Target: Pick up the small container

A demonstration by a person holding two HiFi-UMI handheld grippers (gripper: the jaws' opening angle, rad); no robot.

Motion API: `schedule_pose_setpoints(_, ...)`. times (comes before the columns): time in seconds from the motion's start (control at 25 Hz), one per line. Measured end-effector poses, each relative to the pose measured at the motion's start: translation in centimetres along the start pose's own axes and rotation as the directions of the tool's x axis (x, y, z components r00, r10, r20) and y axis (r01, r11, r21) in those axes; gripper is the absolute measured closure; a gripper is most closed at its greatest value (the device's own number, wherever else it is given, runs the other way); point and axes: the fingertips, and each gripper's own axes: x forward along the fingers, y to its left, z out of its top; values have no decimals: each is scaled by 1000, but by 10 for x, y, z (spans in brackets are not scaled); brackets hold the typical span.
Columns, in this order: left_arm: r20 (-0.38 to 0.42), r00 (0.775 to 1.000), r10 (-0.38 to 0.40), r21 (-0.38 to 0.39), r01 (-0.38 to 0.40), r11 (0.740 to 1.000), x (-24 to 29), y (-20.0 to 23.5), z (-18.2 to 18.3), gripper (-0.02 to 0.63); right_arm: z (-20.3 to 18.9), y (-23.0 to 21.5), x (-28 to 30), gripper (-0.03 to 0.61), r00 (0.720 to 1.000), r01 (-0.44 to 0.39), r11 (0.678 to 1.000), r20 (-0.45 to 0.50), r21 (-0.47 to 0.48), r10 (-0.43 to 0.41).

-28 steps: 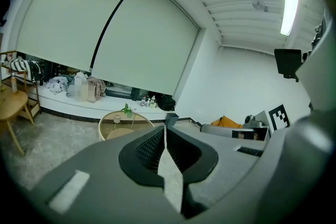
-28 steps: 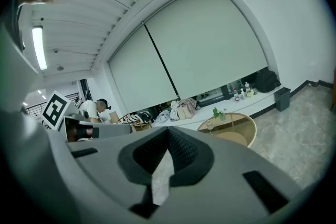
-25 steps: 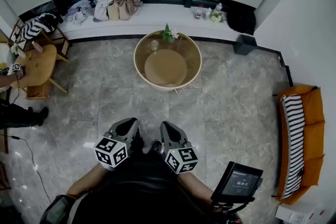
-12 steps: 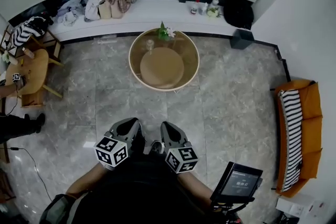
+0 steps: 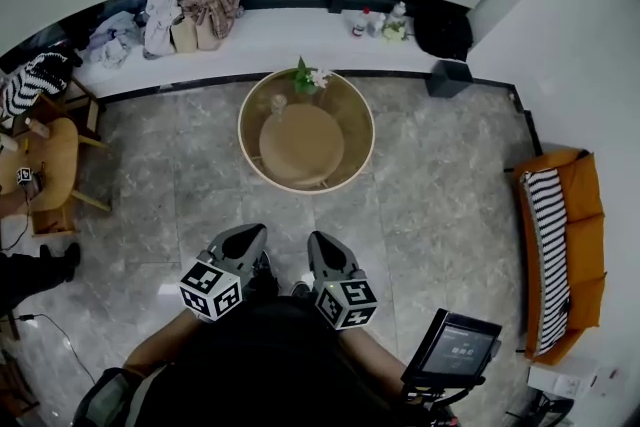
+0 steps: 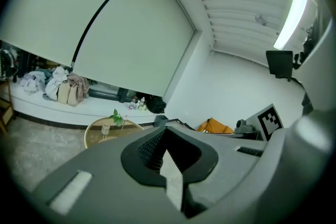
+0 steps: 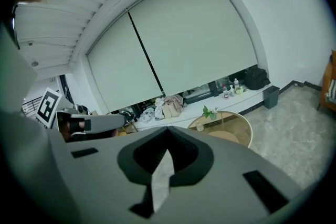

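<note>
Grey marble floor throughout. Round table standing well ahead of the person, near the white ledge along the far wall. Small container noted upright on the table's glass top, toward its far left edge, close to the potted plant. Appears to be a small clear jar, detail too fine to confirm. Nothing touching it.

Left gripper held low in front of the body, jaws fully together, nothing between them. Right gripper alongside, likewise closed and empty. Both aimed toward the table and tipped slightly downward, side by side, close to the torso. Judged a carrying posture for the walk-up, not a reach. Small container well apart from both.

Assessment: approach stage only, pick-up not begun. Closed jaws sensible while crossing open floor, but to be opened before either claw nears the jar. Potted plant so near the target judged the main hazard; entry from the near, plant-free side advised. Light jar on smooth glass likely to slide or tip under a glancing touch.
</note>
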Motion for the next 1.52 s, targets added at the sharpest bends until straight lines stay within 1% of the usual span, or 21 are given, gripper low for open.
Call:
schedule_pose_setpoints(0.08, 11, 1000, -19, 37, 19, 999, 0, 5, 8, 613, 4, 2, 8, 583, 1000, 11, 1000, -1, -1, -11)
schedule_pose_setpoints(0.12, 13, 1000, -22, 36, 22, 999, 0, 9, 10, 612, 6, 3, 12, 583, 1000, 14, 1000, -1, -2, -14)
schedule_pose_setpoints(0.28, 9, 1000, -17, -17, 17, 1000, 1, 29, 13, 612, 11, 9, 25, 583, 1000, 22, 1000, -5, -9, -22)
schedule_pose_setpoints(0.48, -4, 1000, -18, -41, 18, 999, 2, 45, 13, 612, 13, 13, 37, 583, 999, 31, 999, -15, -6, -31)
schedule_pose_setpoints(0.68, -29, 999, -22, -56, 20, 998, 14, 53, 11, 612, 14, 7, 51, 583, 999, 27, 1000, -29, 8, -27)
schedule_pose_setpoints(0.92, -19, 999, 26, -45, -26, 999, 27, 71, 27, 612, 30, -3, 76, 583, 1000, -10, 1000, -15, 20, 10)
schedule_pose_setpoints(1.08, -5, 998, 64, -44, -65, 997, 39, 87, 45, 612, 45, -4, 101, 583, 998, -60, 998, -24, 6, 60)
schedule_pose_setpoints(1.32, -17, 995, 97, -76, -98, 992, 78, 103, 54, 612, 62, -38, 131, 583, 996, -75, 997, -51, 32, 77)
schedule_pose_setpoints(1.52, -18, 992, 124, -84, -125, 989, 120, 111, 70, 612, 80, -70, 155, 583, 992, -98, 994, -72, 41, 100)
